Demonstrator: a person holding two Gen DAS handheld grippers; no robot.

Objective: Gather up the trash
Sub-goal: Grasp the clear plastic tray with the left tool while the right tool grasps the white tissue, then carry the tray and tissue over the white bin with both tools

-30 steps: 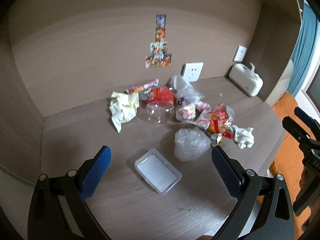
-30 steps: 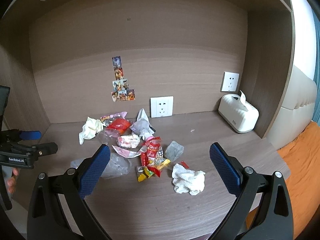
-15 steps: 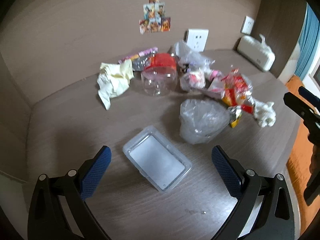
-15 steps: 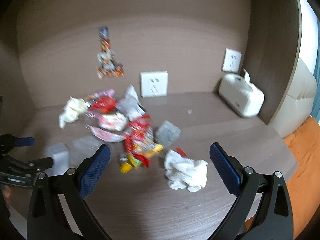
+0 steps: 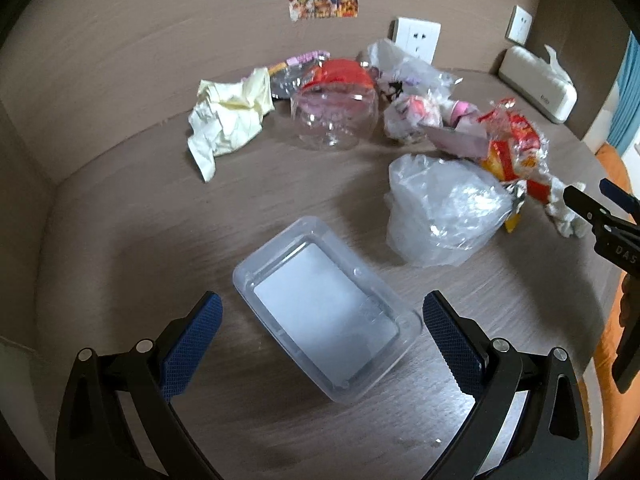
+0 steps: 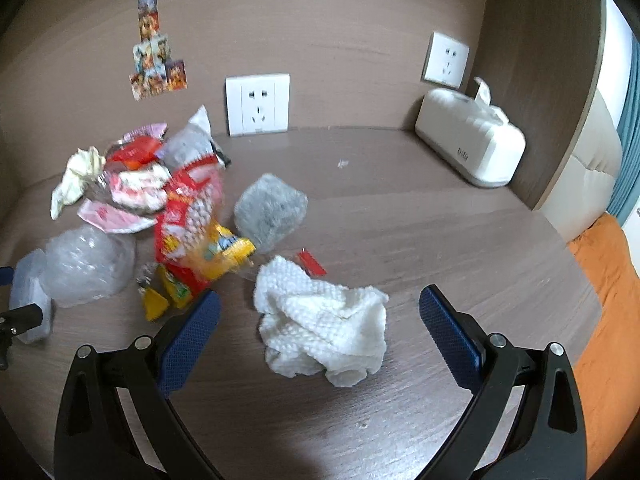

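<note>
On the desk (image 5: 120,240), a plastic tray (image 5: 324,316) is seen nearest in the left wrist view, with a crumpled bag (image 5: 440,212) to its right. Behind them a jar (image 5: 334,120) is placed, with crumpled paper (image 5: 228,120) to its left. A tissue box (image 6: 472,148) is set far right, near the wall socket (image 6: 258,104).

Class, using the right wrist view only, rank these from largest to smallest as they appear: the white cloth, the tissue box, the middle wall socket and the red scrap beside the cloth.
1. White cloth, though it lies nearest the camera.
2. Tissue box.
3. Wall socket.
4. Red scrap.
</note>
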